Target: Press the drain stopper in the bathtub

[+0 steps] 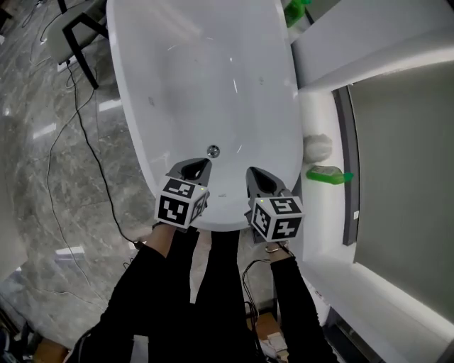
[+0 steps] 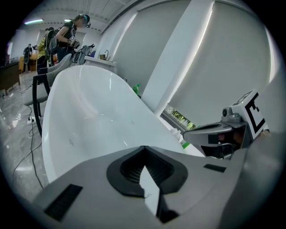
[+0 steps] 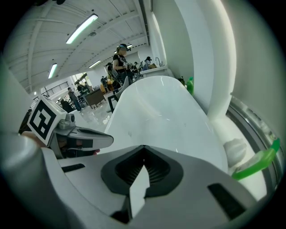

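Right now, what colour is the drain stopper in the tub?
The drain stopper is shiny silver; the head view shows it best.

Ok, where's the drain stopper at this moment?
In the head view, the drain stopper sits on the bathtub floor near the person's end, just ahead of the left gripper and left of the right gripper.

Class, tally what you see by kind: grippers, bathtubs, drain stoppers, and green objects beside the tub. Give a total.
Grey two-jaw grippers with marker cubes: 2, left and right
White oval bathtub: 1
Round metal drain stopper: 1
Green objects beside the tub: 2
Total: 6
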The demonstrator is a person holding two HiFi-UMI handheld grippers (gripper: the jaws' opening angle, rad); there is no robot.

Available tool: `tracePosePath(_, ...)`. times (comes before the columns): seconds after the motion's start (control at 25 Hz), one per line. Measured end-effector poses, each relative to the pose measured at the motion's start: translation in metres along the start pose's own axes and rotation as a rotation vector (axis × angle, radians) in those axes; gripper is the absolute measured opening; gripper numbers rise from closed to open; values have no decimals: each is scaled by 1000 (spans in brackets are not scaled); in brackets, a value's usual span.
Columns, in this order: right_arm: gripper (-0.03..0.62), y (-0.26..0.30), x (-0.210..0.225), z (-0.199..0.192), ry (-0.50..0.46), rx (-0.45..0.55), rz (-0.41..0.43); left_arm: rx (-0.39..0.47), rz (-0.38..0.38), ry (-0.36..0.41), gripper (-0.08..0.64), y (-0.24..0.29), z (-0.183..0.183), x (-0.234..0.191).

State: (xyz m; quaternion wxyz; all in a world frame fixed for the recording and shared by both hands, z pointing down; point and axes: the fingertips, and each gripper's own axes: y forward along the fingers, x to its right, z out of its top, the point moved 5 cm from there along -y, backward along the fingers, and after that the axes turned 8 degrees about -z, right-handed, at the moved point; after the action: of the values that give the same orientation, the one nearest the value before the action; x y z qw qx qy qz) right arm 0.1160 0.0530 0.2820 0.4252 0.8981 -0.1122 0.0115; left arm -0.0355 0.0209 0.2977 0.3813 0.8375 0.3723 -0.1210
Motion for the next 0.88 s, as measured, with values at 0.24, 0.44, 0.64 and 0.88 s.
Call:
tracePosePath(0.24, 2, 58, 22, -4, -57, -64, 63, -21, 52, -58, 5, 46, -21, -30)
tracePosePath(0.44, 2, 112, 43, -21, -79, -142, 120, -30, 119, -124, 5, 88, -41, -54)
tracePosePath(0.64, 2, 162, 56, -45, -98, -217, 158, -46, 172, -186, 4, 125, -61, -81)
tracePosePath(0.88, 2, 219, 66, -72, -141, -293, 199, -85, 212, -254, 5, 171, -90, -107)
